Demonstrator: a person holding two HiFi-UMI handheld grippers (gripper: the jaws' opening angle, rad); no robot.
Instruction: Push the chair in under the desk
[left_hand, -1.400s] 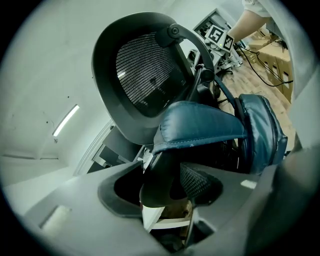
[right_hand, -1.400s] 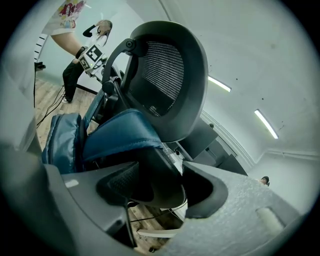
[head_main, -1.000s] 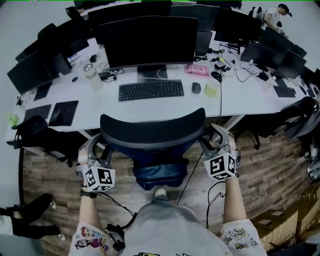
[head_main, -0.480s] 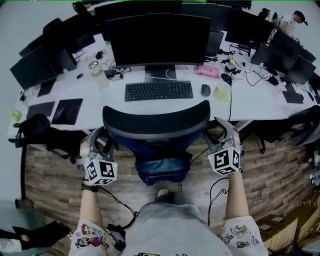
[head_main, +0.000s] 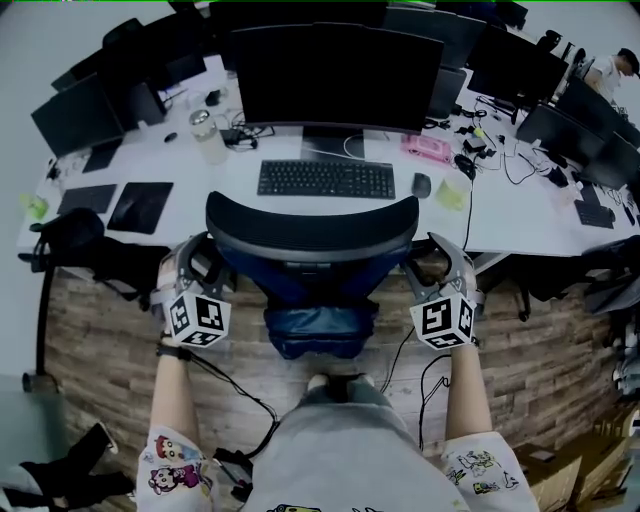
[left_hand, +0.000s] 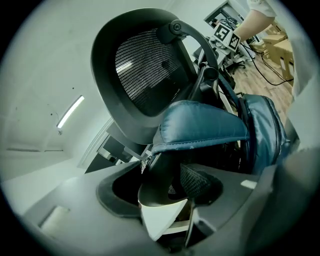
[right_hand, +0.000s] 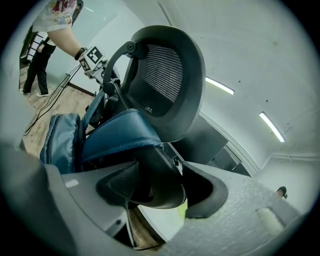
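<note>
Chair (head_main: 312, 225) stands at the near edge of the white desk (head_main: 500, 215), its curved backrest close against that edge and just near of the keyboard (head_main: 326, 179). The left gripper (head_main: 203, 268) is clamped on the left armrest (left_hand: 165, 186) and the right gripper (head_main: 432, 268) on the right armrest (right_hand: 155, 187). Both sets of jaws stand fairly wide, one gripper on either side of the backrest.

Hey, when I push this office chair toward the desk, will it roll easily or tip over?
The office chair likely rolls easily on the hard floor, though its base is hidden. With the left claw and right claw gripping an armrest each, it should track straight. The loose cable might snag.
</note>
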